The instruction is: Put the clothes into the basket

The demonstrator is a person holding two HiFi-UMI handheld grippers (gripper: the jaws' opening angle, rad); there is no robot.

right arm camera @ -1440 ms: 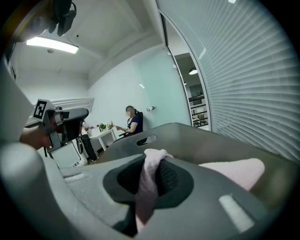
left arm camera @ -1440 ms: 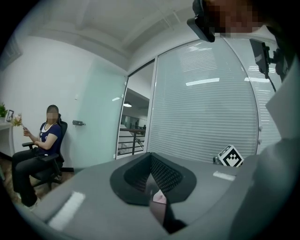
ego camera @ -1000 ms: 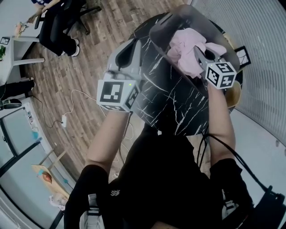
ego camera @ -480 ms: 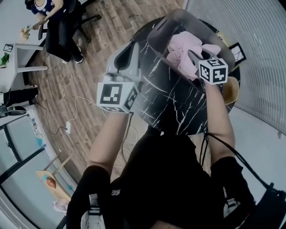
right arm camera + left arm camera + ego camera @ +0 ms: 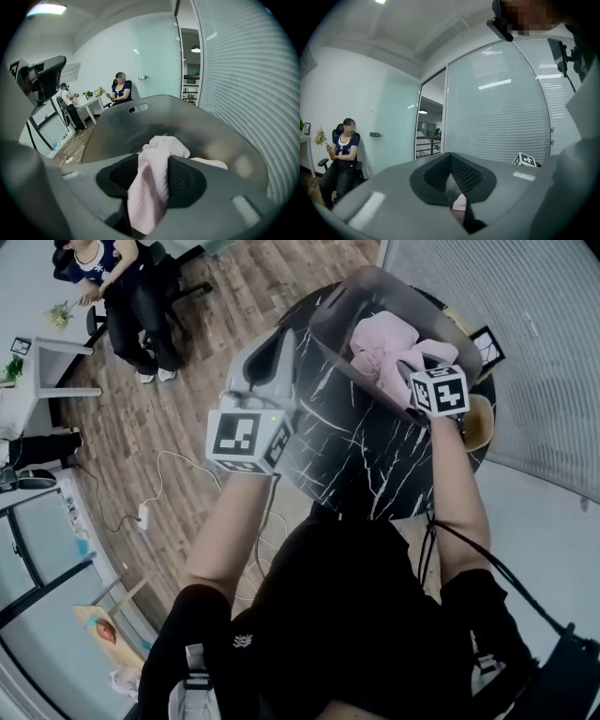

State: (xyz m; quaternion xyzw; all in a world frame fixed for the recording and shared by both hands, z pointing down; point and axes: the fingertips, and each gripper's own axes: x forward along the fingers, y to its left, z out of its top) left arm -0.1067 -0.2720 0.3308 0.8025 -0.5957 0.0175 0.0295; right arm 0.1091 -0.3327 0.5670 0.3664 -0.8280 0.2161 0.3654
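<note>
The right gripper (image 5: 152, 161) points down into the basket, and its jaws have just been opening. A fold of the pink garment (image 5: 154, 187) hangs in the gap between them, brushing both pads loosely, not pinched. The rest of that garment is bunched just past the fingertips, inside the grey basket (image 5: 140, 122), whose smooth wall with its handle slot rises behind it. From above, the heap of pink cloth sits within the basket's rim, and the basket stands on the far side of the round black marbled table (image 5: 347, 446). The left gripper (image 5: 450, 161) is held level off to the left of the basket, near the table's edge, its jaws brought together with nothing between them; only a sliver of the pink cloth shows through below the pads. Both forearms reach out from the person's dark shirt. Beyond the table lie a wooden floor (image 5: 169, 399) with a loose white cable (image 5: 155, 474), a seated person (image 5: 122, 296) by a white desk, and slatted blinds (image 5: 525, 334) to the right.
</note>
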